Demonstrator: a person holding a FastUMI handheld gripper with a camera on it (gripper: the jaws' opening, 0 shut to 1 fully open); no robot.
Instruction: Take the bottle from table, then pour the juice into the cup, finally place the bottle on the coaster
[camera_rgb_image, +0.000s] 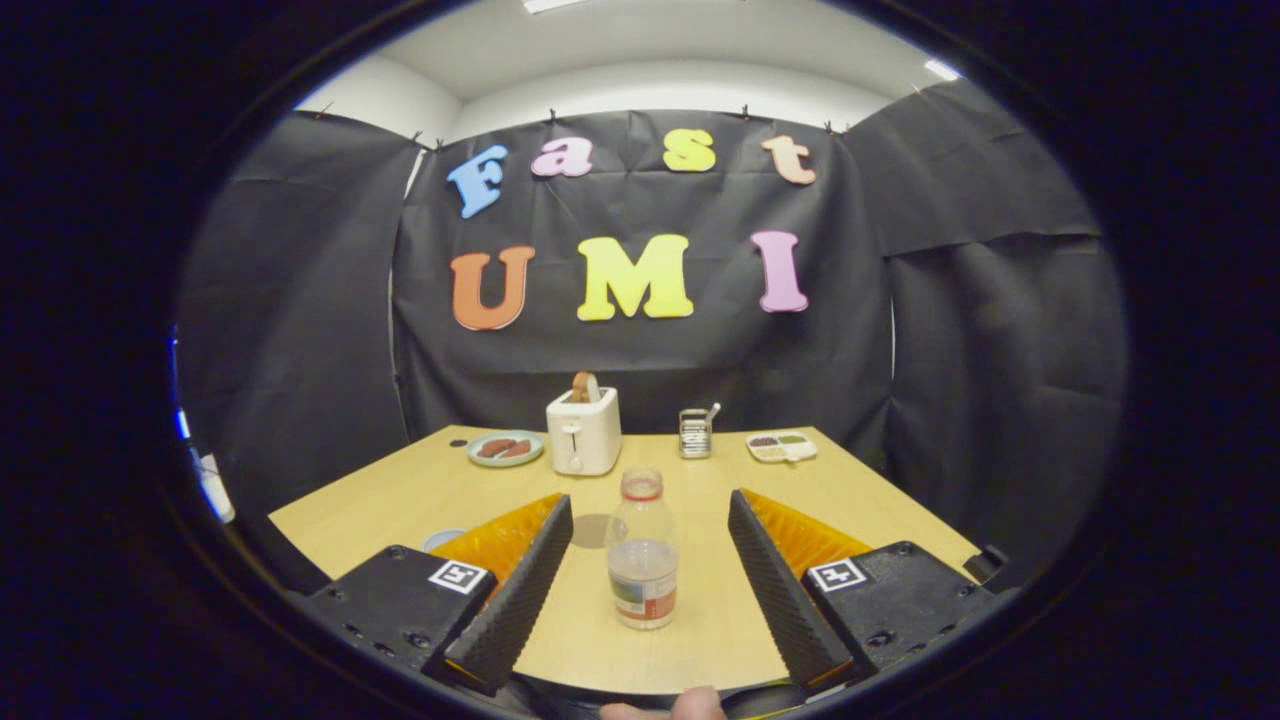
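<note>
Tool (650, 575) spread wide, released — neither finger touches anything. Between the fingers stands an upright clear plastic bottle (642, 560) with a red-ringed neck and little juice, apart from both, on the pale wooden tabletop (700, 470). Beyond it — a white toaster (583, 430).

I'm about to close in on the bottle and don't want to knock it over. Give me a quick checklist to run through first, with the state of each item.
1. Tool open wide: ok.
2. Clear plastic bottle with a red neck ring upright on the light wooden table: ok.
3. Bottle between the fingers, touching neither: ok.
4. Cap removed for pouring: cannot tell.
5. Round brown coaster bare, just left of the bottle: ok.
6. Cup ready: cannot tell; a pale rim peeks past the left finger.
</note>
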